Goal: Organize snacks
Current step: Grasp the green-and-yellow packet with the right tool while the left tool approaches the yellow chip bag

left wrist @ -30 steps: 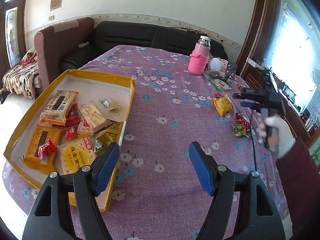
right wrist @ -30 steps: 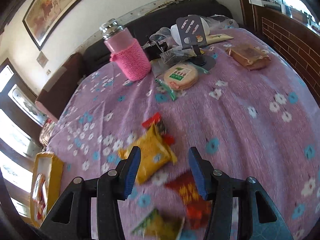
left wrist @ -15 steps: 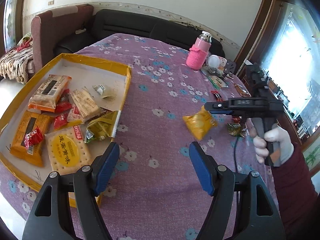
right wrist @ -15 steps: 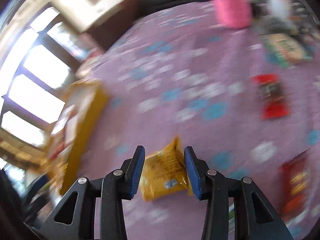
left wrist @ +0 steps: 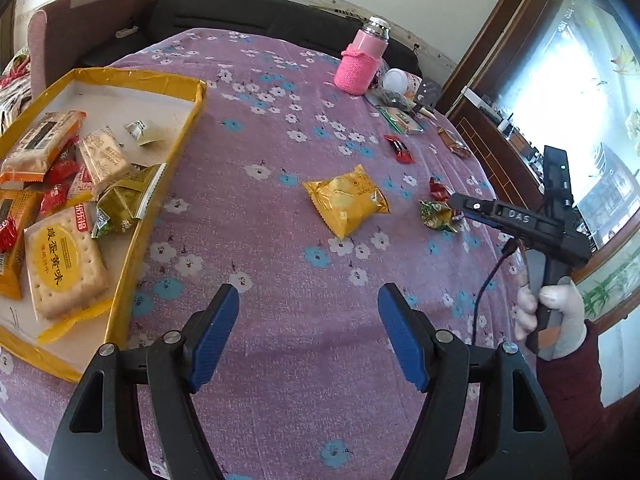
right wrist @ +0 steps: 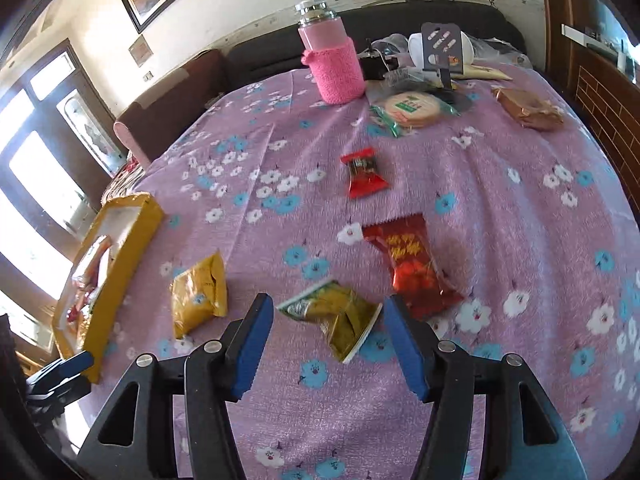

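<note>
Purple tablecloth (left wrist: 280, 360) scattered with white and blue flowers. Yellow tray (left wrist: 132, 264) with white floor. Yellow snack packet (left wrist: 346, 200) with a paler round print; green-gold packet (right wrist: 336, 312) with white edge; shiny red packet (right wrist: 412, 264) with gold lettering; small red candy (right wrist: 362, 174) with dark centre. Pink bottle (right wrist: 330, 56) in knitted pink sleeve, silver cap. Round cracker pack (right wrist: 410, 108), pale with green label and green edging. Brown wrapped cake (right wrist: 526, 108). Black right gripper (right wrist: 326, 338) with blue pads (right wrist: 250, 344); black left gripper (left wrist: 308, 332), likewise blue-padded. White glove (left wrist: 560, 320), dark red sleeve (left wrist: 568, 408).
</note>
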The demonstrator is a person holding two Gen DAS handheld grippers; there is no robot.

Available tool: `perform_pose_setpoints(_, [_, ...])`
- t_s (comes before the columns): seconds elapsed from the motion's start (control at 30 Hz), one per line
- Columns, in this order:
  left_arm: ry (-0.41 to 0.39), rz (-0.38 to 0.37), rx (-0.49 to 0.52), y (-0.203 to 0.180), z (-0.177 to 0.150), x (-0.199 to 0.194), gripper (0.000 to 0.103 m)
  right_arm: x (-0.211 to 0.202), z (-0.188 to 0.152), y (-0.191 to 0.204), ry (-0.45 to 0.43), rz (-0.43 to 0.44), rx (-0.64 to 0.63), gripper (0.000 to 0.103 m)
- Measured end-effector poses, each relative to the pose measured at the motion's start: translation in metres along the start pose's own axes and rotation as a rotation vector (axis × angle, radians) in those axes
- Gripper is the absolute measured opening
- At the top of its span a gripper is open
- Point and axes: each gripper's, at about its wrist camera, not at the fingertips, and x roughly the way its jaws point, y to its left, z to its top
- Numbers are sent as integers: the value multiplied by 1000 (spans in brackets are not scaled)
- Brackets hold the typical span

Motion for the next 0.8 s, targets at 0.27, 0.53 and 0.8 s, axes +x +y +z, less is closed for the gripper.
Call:
perform_pose_setpoints(0.27, [-1, -2, 66, -4, 9, 2, 72, 36, -8, 16, -6, -78, -24, 60])
perform_pose_setpoints(0.53, [41, 17, 181, -23, 44, 41, 72, 42, -15, 16, -56, -94, -41, 20])
perform_pose_setpoints(0.8, [67, 9, 386, -51, 75, 107, 72, 40, -18, -3, -84, 12, 57, 20])
